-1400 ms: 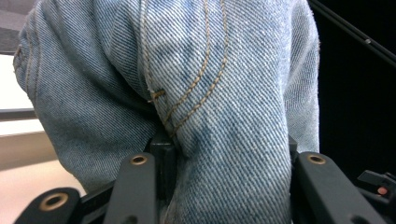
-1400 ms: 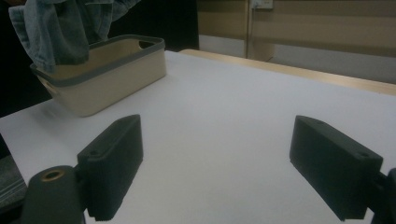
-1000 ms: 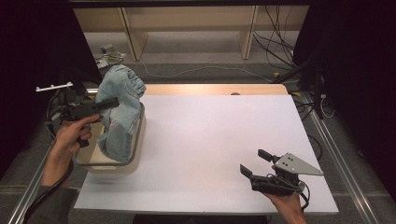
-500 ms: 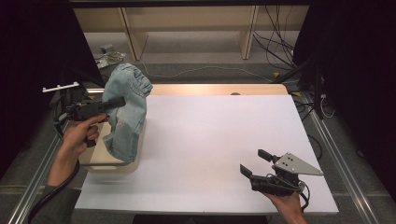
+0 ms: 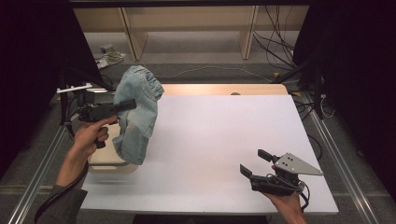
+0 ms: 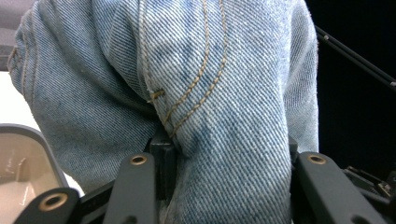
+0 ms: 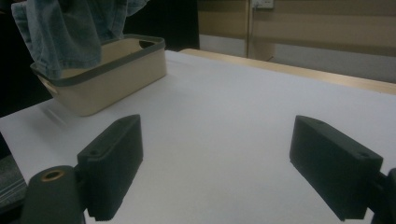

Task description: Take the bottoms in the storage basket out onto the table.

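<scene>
Jeans (image 5: 137, 112) hang above the bin (image 5: 108, 158), pinched in the left gripper (image 5: 122, 105), right gripper (image 5: 254, 164) wide open and empty; heavy denim could slip free.

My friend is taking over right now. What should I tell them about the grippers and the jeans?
Left gripper: shut on the jeans, holding them up in the air above the beige bin.
Right gripper: open, holding nothing, low over the white table near its front right corner.
Done: the jeans are lifted clear of the bin, though their lower end hangs just above its rim.
Left, most likely: carry the jeans over to the bare table, lay them down, then probably use the right gripper to help spread them.
</scene>
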The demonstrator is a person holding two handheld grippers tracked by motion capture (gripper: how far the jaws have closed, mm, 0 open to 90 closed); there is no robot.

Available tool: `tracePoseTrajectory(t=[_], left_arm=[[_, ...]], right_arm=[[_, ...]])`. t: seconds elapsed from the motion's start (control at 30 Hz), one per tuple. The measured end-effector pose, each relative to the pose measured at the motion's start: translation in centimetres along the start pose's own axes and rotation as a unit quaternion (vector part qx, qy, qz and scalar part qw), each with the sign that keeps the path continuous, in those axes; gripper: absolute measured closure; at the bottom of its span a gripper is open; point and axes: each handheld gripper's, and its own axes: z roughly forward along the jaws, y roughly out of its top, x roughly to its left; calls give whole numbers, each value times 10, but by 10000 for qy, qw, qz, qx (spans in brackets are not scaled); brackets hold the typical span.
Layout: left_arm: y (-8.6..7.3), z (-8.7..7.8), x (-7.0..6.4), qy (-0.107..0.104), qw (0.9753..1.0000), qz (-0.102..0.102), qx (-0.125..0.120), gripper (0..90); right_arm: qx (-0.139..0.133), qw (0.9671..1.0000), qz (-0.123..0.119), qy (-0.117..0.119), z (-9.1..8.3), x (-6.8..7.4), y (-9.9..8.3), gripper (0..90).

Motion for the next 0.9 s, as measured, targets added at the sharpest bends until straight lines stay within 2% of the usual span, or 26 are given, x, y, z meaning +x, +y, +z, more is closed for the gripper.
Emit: tracePoseTrajectory(t=[0.17,0.9], left_arm=[[-4,8,-3,-69,9999,17,112,569],[-19,43,-18,-74,9991,117,394,569]], right_arm=[[4,10000,0,1,0,0,0,184],[9,10000,-3,-2,0,0,0,184]])
